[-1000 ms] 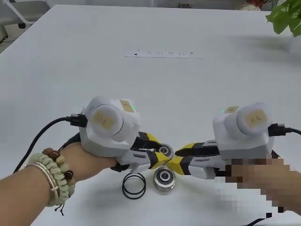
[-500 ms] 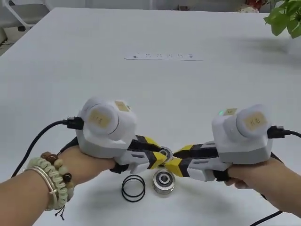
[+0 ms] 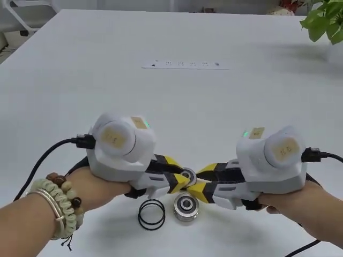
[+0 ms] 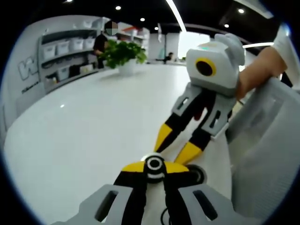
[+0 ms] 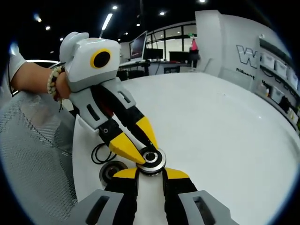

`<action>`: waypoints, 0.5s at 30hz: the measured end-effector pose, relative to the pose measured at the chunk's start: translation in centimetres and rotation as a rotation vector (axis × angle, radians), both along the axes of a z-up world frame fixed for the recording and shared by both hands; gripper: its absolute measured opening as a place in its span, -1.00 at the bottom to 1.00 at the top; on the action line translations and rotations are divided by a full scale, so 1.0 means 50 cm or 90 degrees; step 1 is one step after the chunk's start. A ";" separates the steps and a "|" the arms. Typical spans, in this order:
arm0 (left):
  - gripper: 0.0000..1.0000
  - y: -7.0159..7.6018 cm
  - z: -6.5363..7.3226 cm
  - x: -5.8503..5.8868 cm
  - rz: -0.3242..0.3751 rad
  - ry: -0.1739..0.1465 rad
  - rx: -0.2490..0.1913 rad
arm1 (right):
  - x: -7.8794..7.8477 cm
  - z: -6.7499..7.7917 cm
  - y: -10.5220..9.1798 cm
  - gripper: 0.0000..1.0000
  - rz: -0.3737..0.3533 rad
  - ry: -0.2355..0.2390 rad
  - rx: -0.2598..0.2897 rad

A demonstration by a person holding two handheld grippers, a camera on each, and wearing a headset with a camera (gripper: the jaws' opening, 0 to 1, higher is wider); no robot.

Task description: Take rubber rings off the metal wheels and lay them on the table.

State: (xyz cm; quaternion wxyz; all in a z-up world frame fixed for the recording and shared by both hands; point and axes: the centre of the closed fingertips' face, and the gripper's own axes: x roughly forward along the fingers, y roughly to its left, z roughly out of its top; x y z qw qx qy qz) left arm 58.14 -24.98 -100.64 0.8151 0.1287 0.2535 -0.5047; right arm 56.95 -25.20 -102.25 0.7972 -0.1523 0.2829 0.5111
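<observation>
My left gripper (image 3: 185,178) (image 4: 154,168) is shut on a small metal wheel (image 3: 188,174) (image 4: 154,164) (image 5: 153,160), held just above the table with a dark rubber ring around its rim. My right gripper (image 3: 201,180) (image 5: 151,174) faces it from the right, jaws apart, tips at the wheel's edge. In the left gripper view the right gripper (image 4: 176,144) comes in from the upper right. A second metal wheel (image 3: 186,205) (image 5: 111,171) lies flat on the table below the tips. Two loose black rubber rings (image 3: 152,213) (image 5: 100,153) lie beside it to the left.
A white power strip (image 3: 185,64) lies far back on the white table (image 3: 177,112). A green plant (image 3: 326,19) (image 4: 123,51) stands at the far right corner. A black cable (image 3: 47,154) trails from the left gripper. Shelving lines the room's wall.
The right gripper has edged left toward the held wheel and tilted a little. The left gripper, the wheel on the table and the rings have stayed put.
</observation>
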 end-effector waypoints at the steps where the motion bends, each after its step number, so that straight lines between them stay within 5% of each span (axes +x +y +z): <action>1: -0.72 0.000 0.000 0.000 0.000 0.000 0.000 | 0.000 0.000 0.000 -0.65 0.002 -0.003 -0.003; 15: -0.72 -0.001 0.000 -0.002 -0.003 -0.007 -0.005 | -0.004 -0.002 -0.007 -0.74 -0.001 0.012 -0.013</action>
